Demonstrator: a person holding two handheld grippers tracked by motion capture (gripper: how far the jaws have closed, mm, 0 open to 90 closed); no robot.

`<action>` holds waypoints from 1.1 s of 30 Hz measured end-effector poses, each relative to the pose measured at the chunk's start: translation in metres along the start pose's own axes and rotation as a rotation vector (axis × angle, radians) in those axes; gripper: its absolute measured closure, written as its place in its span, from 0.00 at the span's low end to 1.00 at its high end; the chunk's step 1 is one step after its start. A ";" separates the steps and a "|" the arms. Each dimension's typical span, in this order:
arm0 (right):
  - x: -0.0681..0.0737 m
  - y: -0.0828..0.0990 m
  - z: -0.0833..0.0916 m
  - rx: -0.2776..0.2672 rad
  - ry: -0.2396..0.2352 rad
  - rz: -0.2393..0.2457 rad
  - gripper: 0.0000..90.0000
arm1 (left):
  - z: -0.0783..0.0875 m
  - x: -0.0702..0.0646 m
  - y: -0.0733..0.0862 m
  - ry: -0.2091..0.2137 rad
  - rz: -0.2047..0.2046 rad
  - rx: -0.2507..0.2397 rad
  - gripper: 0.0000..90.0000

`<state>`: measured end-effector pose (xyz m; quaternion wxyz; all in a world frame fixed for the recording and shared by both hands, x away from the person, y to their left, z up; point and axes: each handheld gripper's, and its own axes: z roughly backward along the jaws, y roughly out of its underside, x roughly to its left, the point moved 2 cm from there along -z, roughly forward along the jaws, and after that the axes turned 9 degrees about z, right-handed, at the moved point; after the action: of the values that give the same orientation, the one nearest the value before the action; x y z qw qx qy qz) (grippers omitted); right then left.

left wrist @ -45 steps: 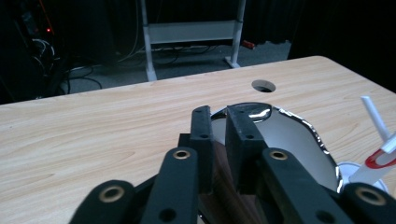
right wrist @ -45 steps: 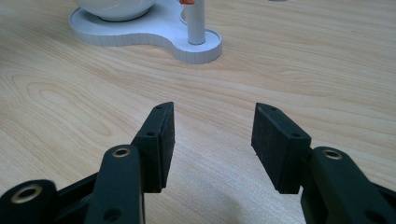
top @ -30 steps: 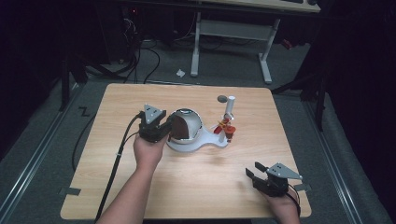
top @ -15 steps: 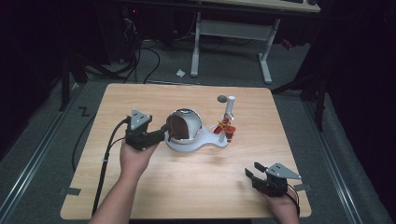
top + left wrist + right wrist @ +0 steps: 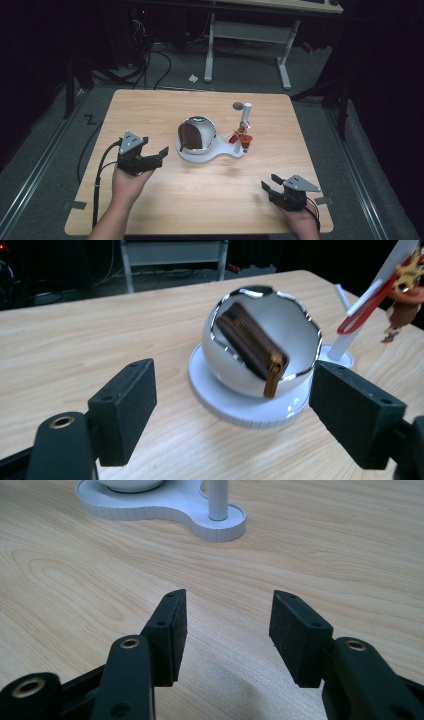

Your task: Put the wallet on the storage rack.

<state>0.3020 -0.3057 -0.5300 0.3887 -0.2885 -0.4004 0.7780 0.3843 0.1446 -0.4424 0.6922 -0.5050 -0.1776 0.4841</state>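
The left claw [image 5: 161,154] has just been opening and stands spread, nothing between its pads, near the brown zip wallet [image 5: 252,347] lying tilted inside the white bowl-shaped holder [image 5: 250,407] mid-table [image 5: 150,110]. The right claw [image 5: 267,188] hovers spread, well apart.

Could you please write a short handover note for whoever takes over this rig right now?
Left gripper: open and empty; its jaws have just been opening, and it sits left of the stand, apart from it.
Right gripper: open, empty, near the table's front right corner.
Brown wallet: leaning inside the silver bowl on the white stand.
A small red and yellow figure hangs on the stand's white post.
Done: the wallet appears placed in the bowl.
Left: probably nothing with the wallet; check it sits securely.
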 end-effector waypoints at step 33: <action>0.004 0.000 -0.004 0.027 0.011 0.000 0.55 | 0.027 0.023 0.115 -0.001 -0.090 0.209 0.22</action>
<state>0.3028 -0.3014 -0.5325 0.3949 -0.2874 -0.3876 0.7818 0.3187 0.1811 -0.5365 0.7619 -0.4215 -0.1488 0.4687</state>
